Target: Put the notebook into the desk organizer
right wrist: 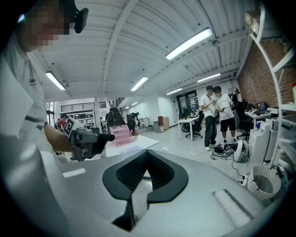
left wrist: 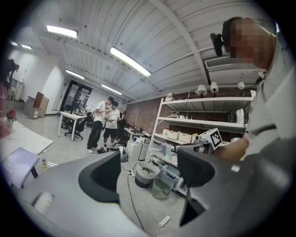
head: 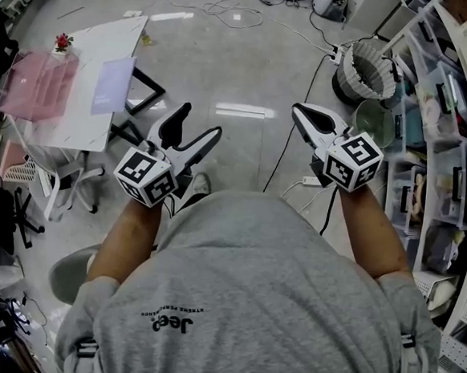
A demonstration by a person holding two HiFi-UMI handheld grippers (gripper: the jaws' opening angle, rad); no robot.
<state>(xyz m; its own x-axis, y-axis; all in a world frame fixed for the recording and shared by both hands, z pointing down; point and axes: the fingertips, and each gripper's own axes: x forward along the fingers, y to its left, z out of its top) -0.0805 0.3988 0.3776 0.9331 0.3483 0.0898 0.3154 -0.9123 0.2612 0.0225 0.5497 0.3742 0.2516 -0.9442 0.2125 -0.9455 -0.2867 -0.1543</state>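
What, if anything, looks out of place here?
Nothing spilled or damaged. The notebook lies at the edge of the white table, near the pink organizer. Both grippers are empty, over the floor: left gripper open, right gripper shut.

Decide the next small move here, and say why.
Probably step forward and left toward the table, where the notebook lies near the pink organizer. Both grippers are empty and held over the floor, away from the table: the left gripper open, the right gripper shut.
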